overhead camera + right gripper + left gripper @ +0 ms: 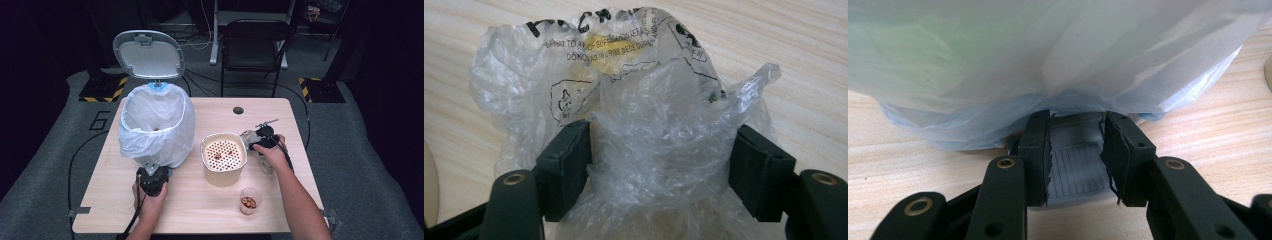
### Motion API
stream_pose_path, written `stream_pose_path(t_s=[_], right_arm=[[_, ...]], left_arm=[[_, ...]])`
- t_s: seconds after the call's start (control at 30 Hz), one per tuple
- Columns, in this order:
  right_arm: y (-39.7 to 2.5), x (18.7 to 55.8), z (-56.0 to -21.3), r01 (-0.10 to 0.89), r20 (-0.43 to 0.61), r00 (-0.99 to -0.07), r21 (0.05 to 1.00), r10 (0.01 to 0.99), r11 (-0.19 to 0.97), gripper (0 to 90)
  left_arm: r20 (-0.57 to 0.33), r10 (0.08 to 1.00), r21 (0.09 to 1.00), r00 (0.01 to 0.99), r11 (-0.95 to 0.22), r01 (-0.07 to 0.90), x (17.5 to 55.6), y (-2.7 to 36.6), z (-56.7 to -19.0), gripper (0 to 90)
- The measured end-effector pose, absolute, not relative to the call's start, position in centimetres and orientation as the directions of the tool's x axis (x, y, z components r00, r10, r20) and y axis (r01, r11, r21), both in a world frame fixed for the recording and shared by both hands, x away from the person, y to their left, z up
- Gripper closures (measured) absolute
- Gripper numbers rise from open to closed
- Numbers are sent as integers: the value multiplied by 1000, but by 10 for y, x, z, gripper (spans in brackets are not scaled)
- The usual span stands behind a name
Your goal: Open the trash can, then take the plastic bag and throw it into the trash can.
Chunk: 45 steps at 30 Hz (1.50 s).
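A: Clear plastic bag (644, 130), crumpled, black printed warning text on it, something yellow showing through. It sits between the jaws of the right tool (659, 165), which are closed around its gathered middle. In the high view the right tool (262, 142) is held near the counter's right edge, just right of the cream container (223, 159).

B: Noted. Does the bag touch the counter (280, 210)?

A: Cannot tell; wood grain shows behind it in the right gripper view, nothing more.

B: Left side?

A: Left tool (1075, 157) has its jaws on either side of a grey ribbed pedal (1075, 167) at the foot of the bin (155, 130). Pads look pressed to the pedal's edges, so gripping it. In the high view the left tool (152, 180) is at the bin's near side, toward the counter's left front.

B: Bin condition?

A: Lid (148, 55) stands raised, tilted back. White liner bag (1048, 55) is folded over the rim and hangs down over the pedal. A small brown bit lies inside.

B: Other items?

A: The cream container has a perforated insert with a few reddish pieces on it, middle of the counter. A small clear cup (249, 201) with reddish-brown pieces stands near the front edge, just in front of the container, apart from it.
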State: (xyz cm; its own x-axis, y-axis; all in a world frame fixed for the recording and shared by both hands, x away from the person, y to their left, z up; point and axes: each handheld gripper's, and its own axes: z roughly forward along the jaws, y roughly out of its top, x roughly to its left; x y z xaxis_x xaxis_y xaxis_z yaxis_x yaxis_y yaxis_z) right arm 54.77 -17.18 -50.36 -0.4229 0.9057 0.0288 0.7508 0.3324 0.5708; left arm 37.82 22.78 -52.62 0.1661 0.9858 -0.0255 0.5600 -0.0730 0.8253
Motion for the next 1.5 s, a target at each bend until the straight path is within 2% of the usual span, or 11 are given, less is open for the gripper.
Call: stream_pose_path(t_s=[0.13, 0.23, 0.3, 0.47, 0.6, 1.37, 1.5], right_arm=[[-173, 548, -504, 741, 12, -442, 569, 897, 358, 332], [-172, 546, -504, 734, 4, -446, 573, 895, 364, 380], [-172, 544, -503, 729, 7, -453, 579, 892, 365, 500], [-172, 542, -502, 717, 6, -471, 586, 882, 379, 711], [-171, 540, -499, 722, 4, -474, 574, 880, 386, 813], [-192, 525, -418, 674, 67, -509, 651, 858, 349, 835], [-195, 523, -404, 660, 52, -522, 657, 851, 365, 836]], left_arm=[[-23, 986, 828, 166, -74, 556, 378, 228, -527, 635], [-21, 985, 825, 169, -79, 559, 378, 228, -526, 636], [-20, 985, 825, 169, -79, 559, 378, 228, -526, 636], [-20, 985, 824, 169, -80, 560, 378, 228, -526, 636], [-20, 985, 824, 170, -80, 561, 378, 228, -526, 635], [-26, 985, 826, 168, -73, 559, 378, 228, -527, 635], [-26, 985, 828, 169, -73, 556, 378, 228, -527, 635]])
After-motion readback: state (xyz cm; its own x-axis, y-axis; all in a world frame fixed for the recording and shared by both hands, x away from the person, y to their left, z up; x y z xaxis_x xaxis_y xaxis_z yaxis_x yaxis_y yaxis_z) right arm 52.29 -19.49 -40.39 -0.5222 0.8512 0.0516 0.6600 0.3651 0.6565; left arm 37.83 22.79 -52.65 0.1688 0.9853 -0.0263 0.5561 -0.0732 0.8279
